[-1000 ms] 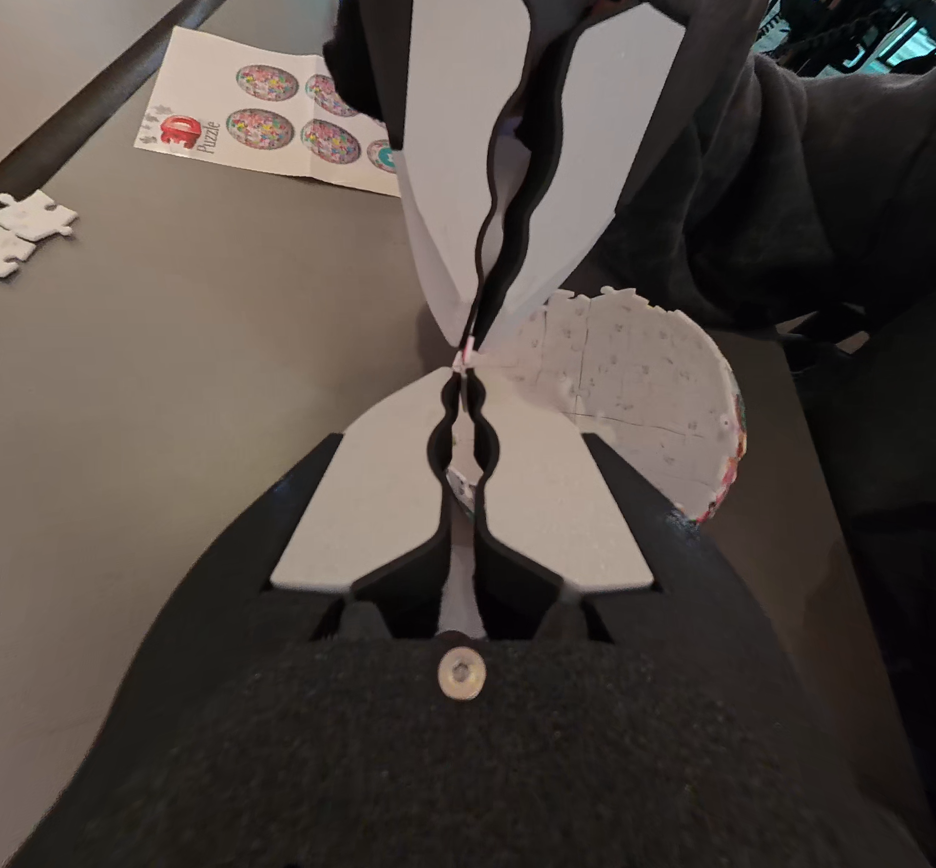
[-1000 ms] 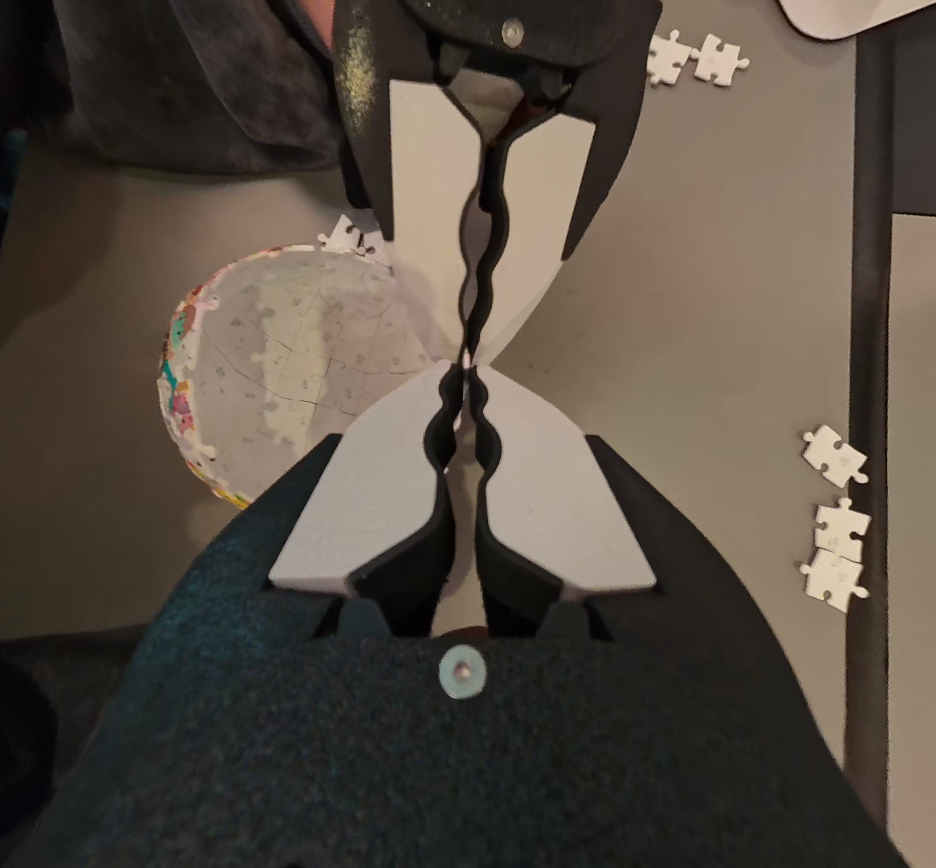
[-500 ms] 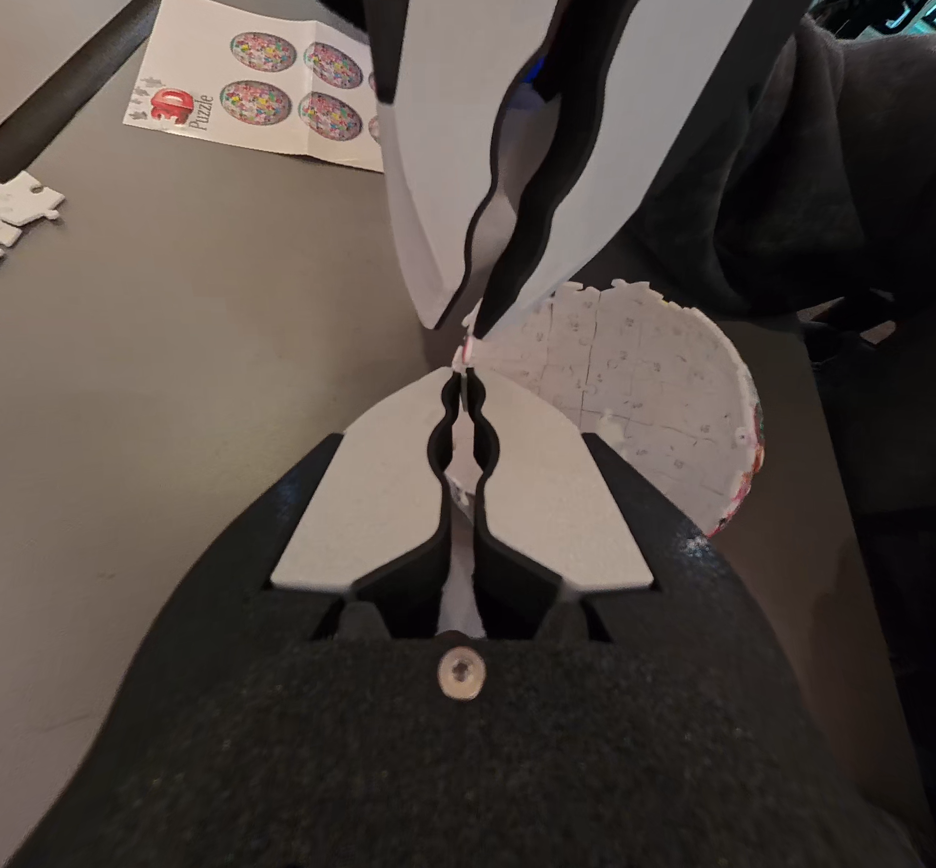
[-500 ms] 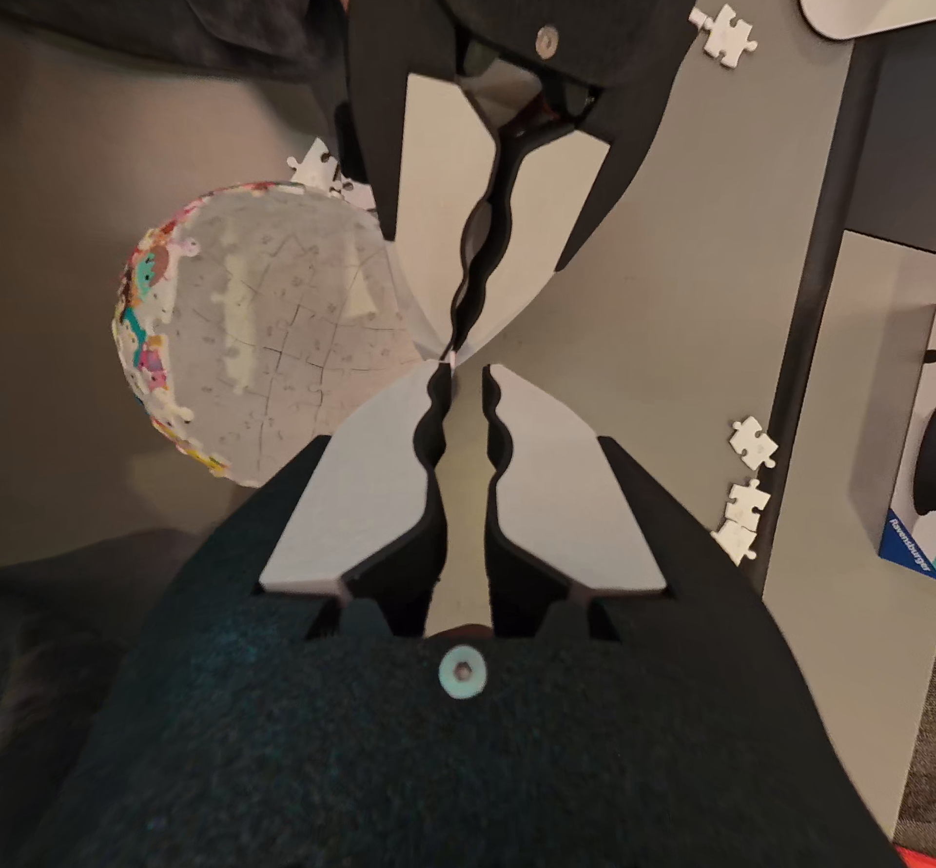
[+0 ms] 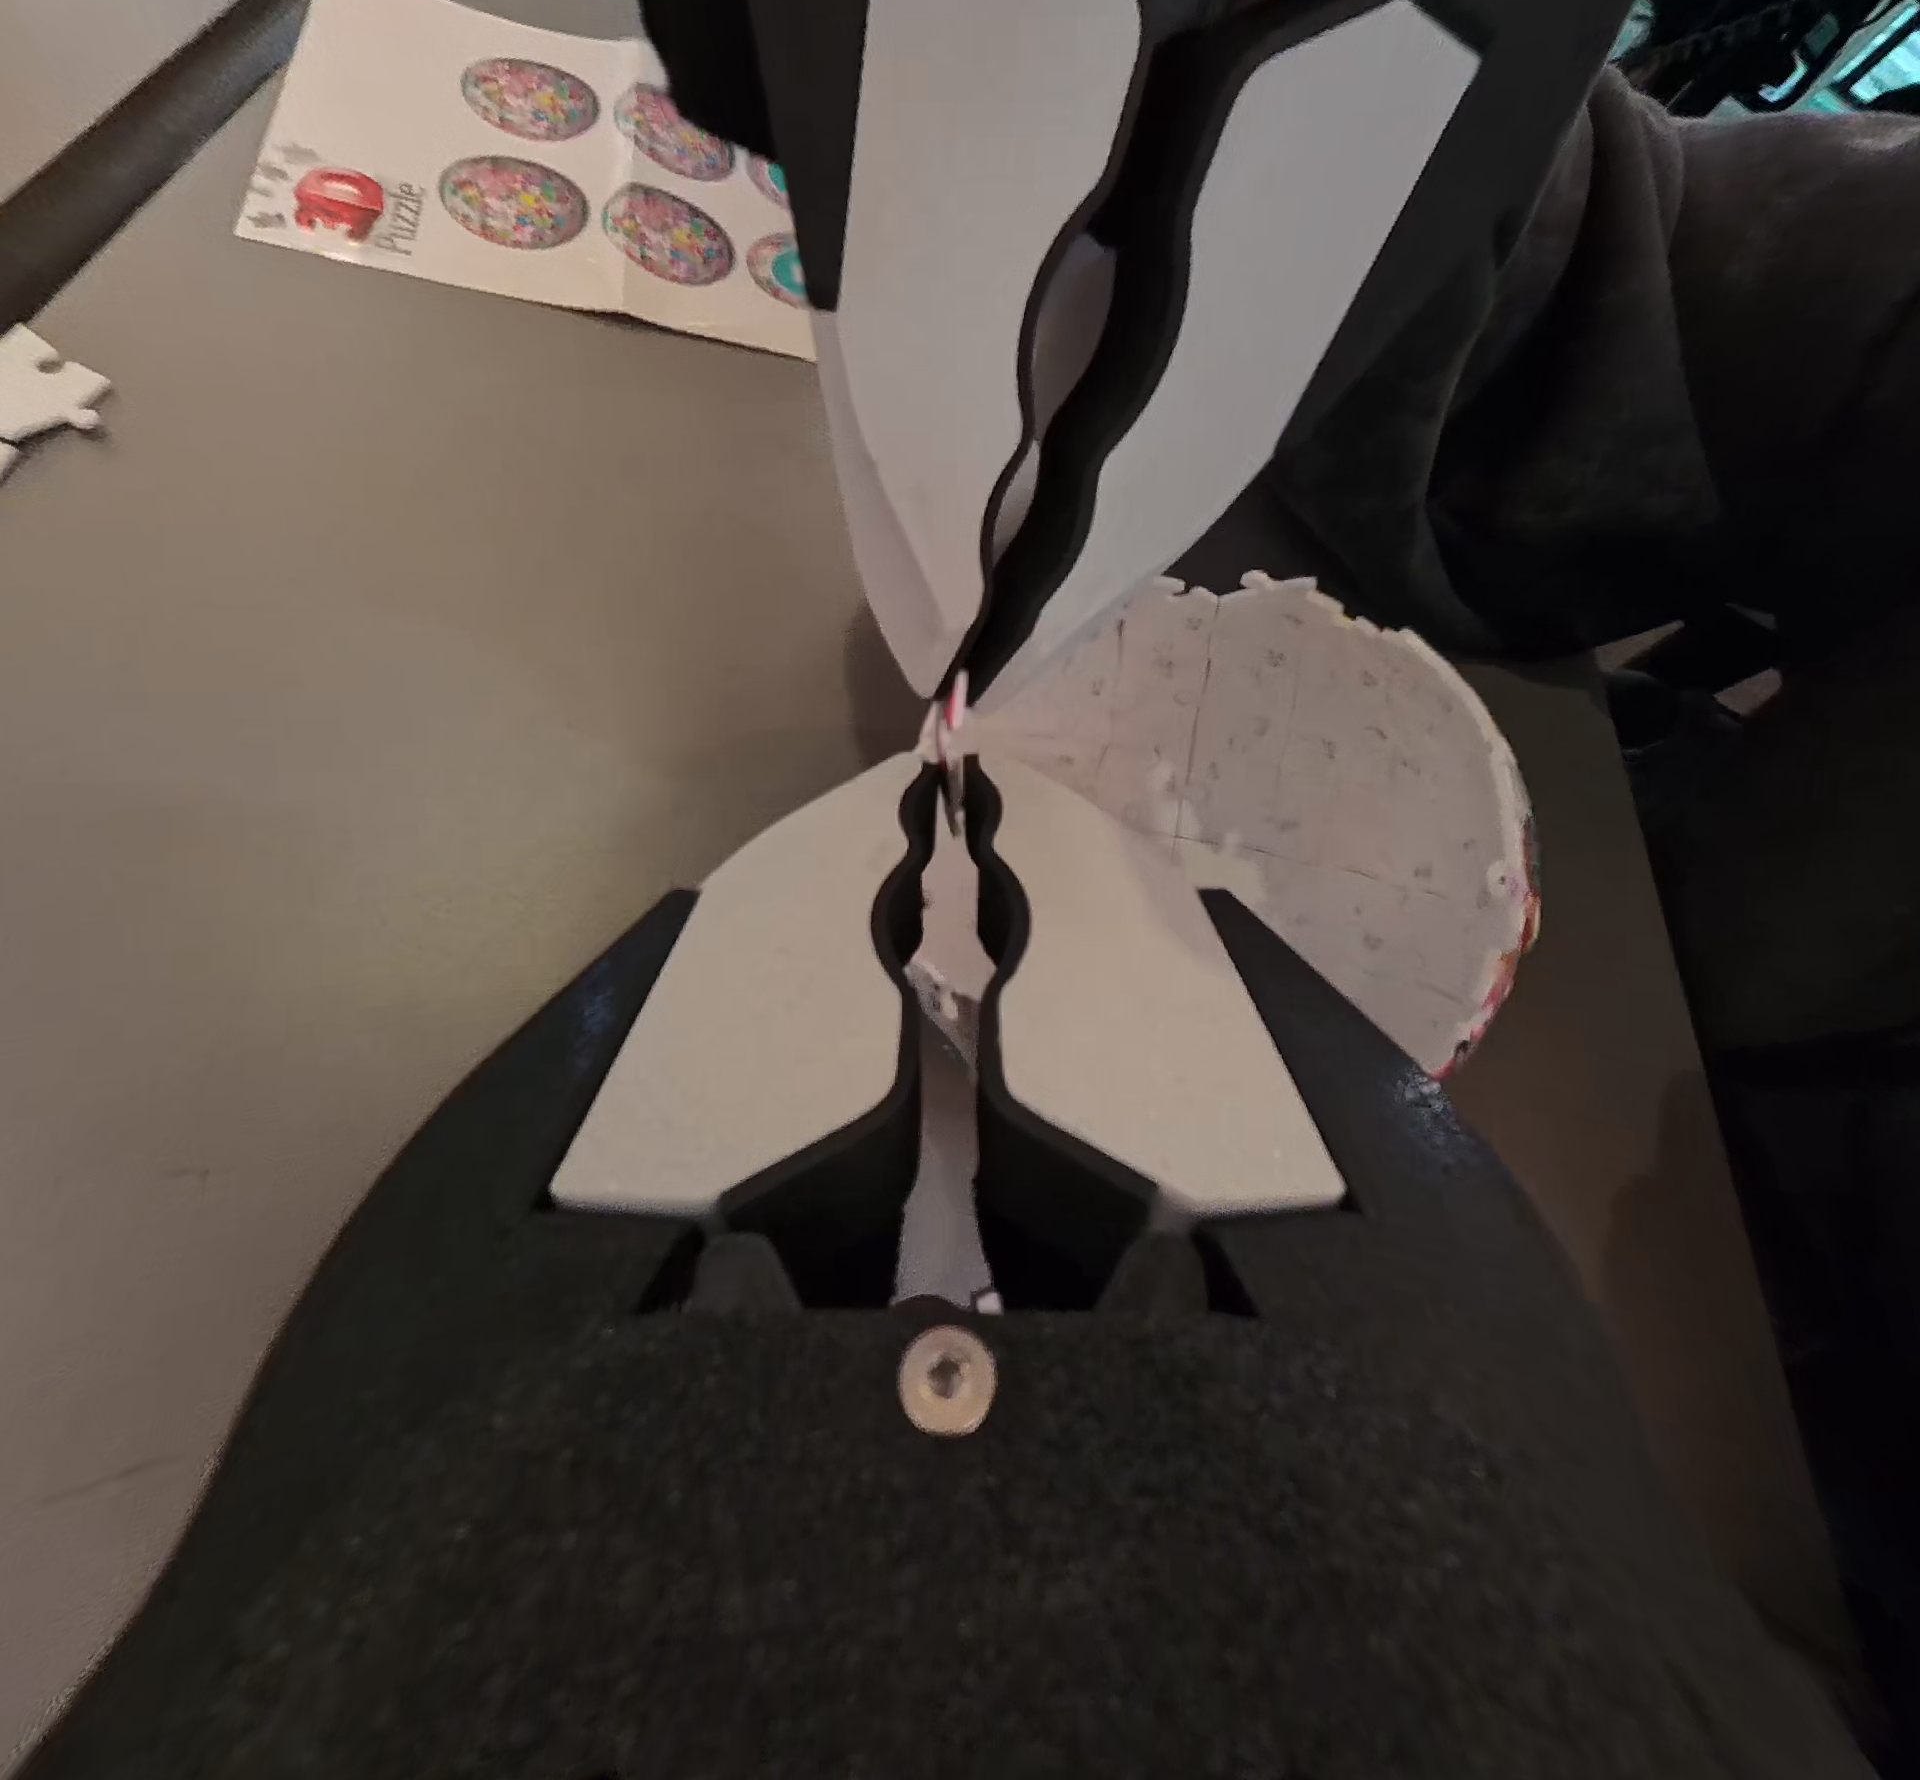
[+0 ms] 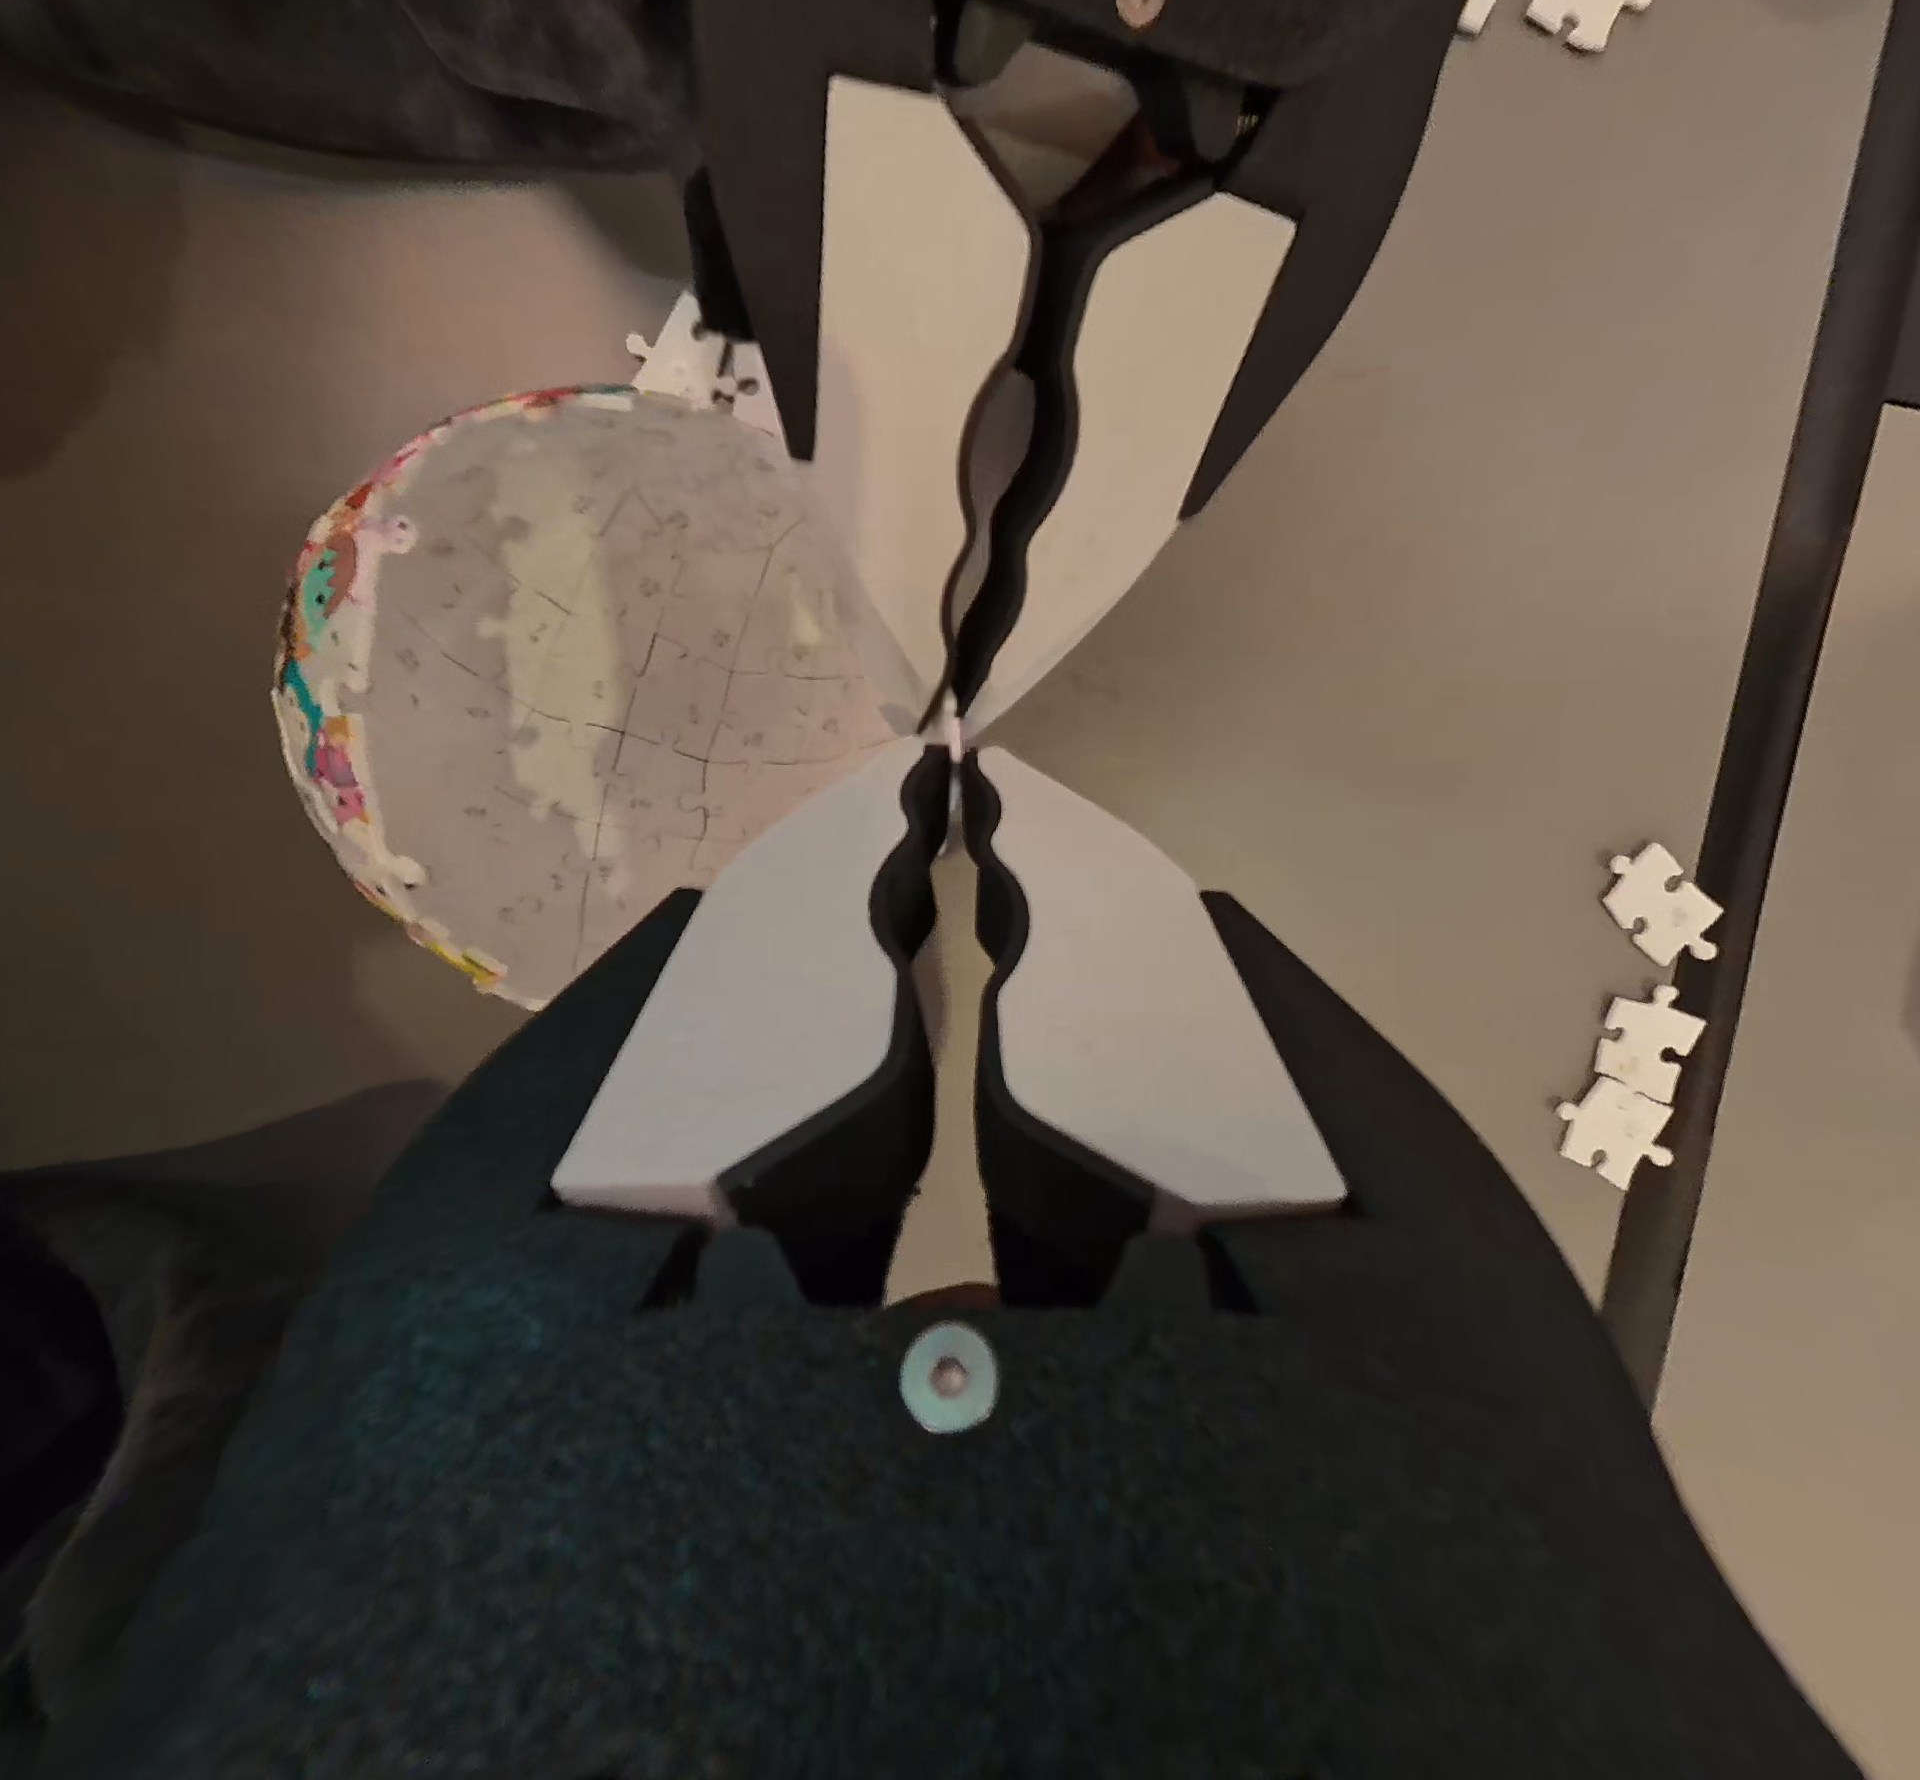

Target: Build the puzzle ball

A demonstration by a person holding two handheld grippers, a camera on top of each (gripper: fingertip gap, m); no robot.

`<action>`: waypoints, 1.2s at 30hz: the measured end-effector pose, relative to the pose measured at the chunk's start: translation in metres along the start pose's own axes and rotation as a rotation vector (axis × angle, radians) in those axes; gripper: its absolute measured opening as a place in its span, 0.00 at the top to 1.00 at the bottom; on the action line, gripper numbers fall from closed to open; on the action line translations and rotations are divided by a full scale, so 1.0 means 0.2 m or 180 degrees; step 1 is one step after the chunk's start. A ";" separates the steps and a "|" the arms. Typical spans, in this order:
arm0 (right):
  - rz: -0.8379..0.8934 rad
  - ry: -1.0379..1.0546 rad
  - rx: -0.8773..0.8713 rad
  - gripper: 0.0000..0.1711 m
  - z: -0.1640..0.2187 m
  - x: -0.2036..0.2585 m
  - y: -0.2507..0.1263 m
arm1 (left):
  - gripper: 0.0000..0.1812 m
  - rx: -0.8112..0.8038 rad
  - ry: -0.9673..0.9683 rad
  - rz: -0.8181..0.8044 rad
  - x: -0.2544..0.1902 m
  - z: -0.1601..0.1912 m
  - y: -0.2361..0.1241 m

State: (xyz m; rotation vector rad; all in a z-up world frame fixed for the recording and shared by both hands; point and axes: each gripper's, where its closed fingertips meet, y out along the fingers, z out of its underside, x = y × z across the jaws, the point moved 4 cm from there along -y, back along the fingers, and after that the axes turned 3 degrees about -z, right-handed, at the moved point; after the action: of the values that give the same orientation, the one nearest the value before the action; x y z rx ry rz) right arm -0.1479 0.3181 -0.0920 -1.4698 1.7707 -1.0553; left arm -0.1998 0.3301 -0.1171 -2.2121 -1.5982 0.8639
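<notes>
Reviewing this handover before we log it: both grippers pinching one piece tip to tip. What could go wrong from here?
1. The small white puzzle piece is nipped only at the jaw tips of the left gripper and right gripper; any twist could bend or drop it.
2. The half-built white puzzle ball shell sits loose beside them, so a bump may roll it.
3. The piece is edge-on, so its orientation is hard to check.
</notes>
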 end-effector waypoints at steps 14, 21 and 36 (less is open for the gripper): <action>0.0268 0.0024 0.0127 0.99 0.06 0.02 0.07 | 1.00 0.0216 -0.0199 0.0083 0.06 0.07 0.02; 0.0269 0.0163 0.0194 0.99 0.07 0.02 0.10 | 1.00 0.0238 -0.0234 0.0022 0.09 0.10 0.02; 0.0406 0.0345 0.0052 0.99 0.05 0.02 0.12 | 0.93 0.0168 -0.0251 0.0225 0.04 0.07 -0.01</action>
State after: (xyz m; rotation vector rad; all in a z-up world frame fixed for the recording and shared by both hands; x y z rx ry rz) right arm -0.1527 0.3133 -0.1164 -1.2930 1.8995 -1.0989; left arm -0.2079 0.3376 -0.1287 -2.2356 -1.5212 1.0129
